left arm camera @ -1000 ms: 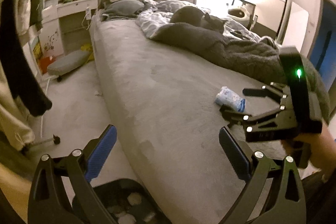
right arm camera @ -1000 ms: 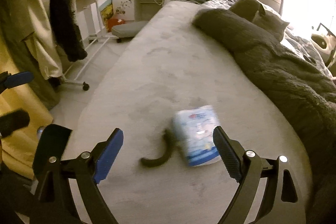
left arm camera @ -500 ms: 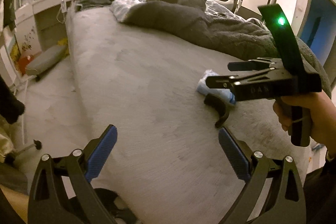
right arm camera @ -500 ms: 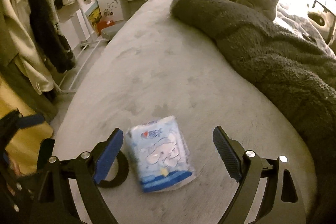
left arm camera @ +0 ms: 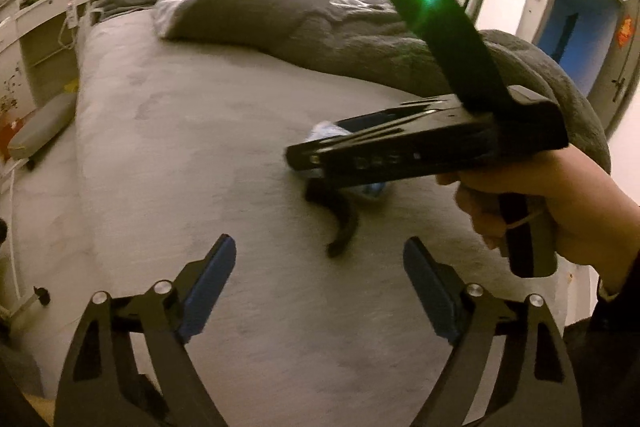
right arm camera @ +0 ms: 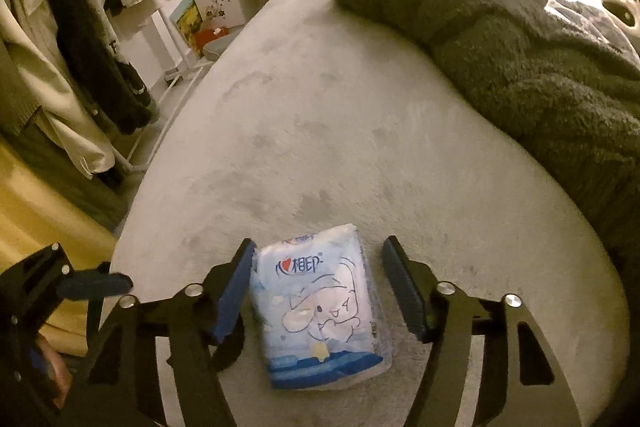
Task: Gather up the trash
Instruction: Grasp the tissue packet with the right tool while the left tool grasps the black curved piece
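Grey plush bed cover [right arm camera: 320, 115]. Blue-and-white plastic tissue packet [right arm camera: 320, 307] lies flat near its foot edge, between right gripper [right arm camera: 316, 291] jaws, long axis along them; jaws closing, left pad touching, right pad apart. Left gripper [left arm camera: 320, 291], spread and empty, is farther off.

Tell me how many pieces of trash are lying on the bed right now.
2. A blue-and-white tissue packet lies on the bed's near end, between the right tongs. A curved black piece lies right beside it. The blanket may hide more.
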Demonstrator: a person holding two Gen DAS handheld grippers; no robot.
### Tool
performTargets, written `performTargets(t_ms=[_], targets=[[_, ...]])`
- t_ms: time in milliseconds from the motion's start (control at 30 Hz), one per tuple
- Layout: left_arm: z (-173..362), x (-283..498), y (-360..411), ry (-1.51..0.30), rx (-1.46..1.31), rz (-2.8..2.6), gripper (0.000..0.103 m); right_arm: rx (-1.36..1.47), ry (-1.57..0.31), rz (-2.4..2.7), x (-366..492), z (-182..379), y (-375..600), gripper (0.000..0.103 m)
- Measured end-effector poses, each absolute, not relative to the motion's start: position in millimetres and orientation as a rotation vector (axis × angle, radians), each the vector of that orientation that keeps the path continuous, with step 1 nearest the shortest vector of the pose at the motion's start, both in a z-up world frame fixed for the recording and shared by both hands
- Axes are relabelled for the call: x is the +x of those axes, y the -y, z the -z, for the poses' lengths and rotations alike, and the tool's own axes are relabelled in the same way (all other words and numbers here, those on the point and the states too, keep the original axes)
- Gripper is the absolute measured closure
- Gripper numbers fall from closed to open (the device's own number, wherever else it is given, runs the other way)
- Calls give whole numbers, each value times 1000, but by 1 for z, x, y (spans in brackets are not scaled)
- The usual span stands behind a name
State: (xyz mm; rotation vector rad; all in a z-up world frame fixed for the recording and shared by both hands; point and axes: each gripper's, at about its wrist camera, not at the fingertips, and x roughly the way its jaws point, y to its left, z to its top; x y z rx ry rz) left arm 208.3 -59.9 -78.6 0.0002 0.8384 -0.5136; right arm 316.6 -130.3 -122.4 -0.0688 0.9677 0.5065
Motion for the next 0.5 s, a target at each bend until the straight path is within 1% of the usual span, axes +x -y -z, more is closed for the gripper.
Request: performTargets(t_ms=[67,133,233,500], targets=[[80,210,67,-840,0,522,16,-48,-971,-516,316,124,135,48],[82,213,71,-846,-7,522,18,-9,-972,-528,316,123,143,50],[85,218,76,-849,-5,515,20,29,-968,-532,315,119,154,51],[93,225,85,-855,-19,473,28,75,-932,-518,311,109,178,52]])
